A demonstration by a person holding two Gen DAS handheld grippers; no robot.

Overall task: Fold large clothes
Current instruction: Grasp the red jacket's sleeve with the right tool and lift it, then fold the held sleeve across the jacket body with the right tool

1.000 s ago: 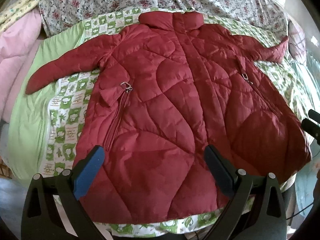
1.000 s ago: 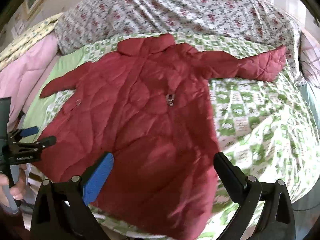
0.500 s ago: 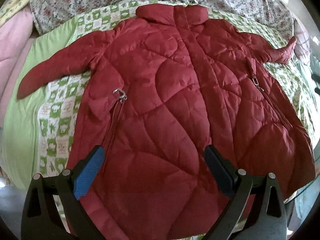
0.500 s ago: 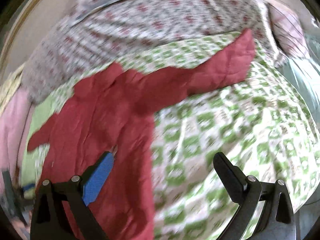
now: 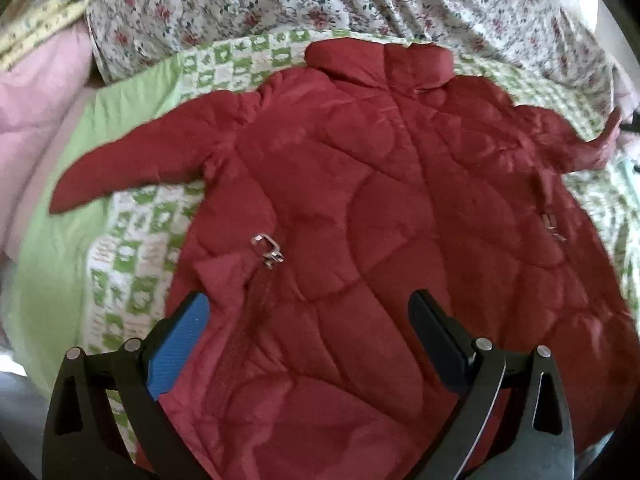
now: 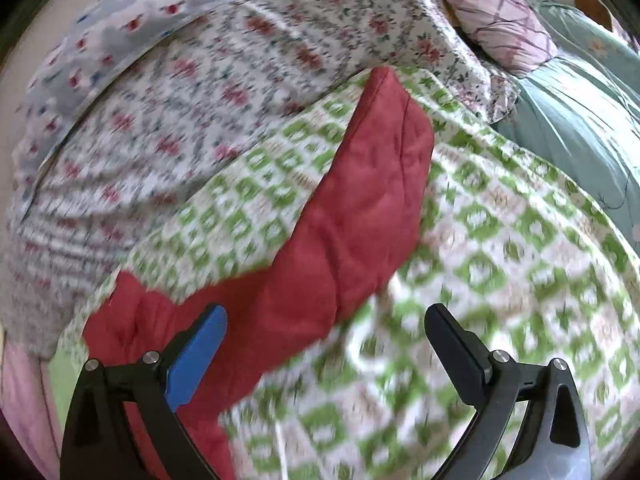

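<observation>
A red quilted jacket (image 5: 380, 216) lies spread flat, front up, on a green-and-white checked quilt (image 5: 132, 264), collar at the far end and both sleeves out to the sides. My left gripper (image 5: 308, 332) hovers open over the jacket's lower front, near a metal zip pull (image 5: 268, 250). In the right wrist view the jacket's right sleeve (image 6: 360, 208) stretches diagonally across the quilt (image 6: 520, 248). My right gripper (image 6: 326, 346) stands open just short of that sleeve, its blue pad (image 6: 196, 360) over the red fabric. Neither gripper holds anything.
A floral blanket (image 5: 320, 4) is bunched behind the collar. Pink bedding (image 5: 36, 96) and a green sheet (image 5: 48, 272) lie at the left. A plaid pillow (image 6: 492, 12) and a teal quilt (image 6: 580, 112) sit at the far right.
The left gripper has moved forward over the jacket's body. The right gripper has swung right and forward, from the jacket's hem to its right sleeve. Both stayed open.
</observation>
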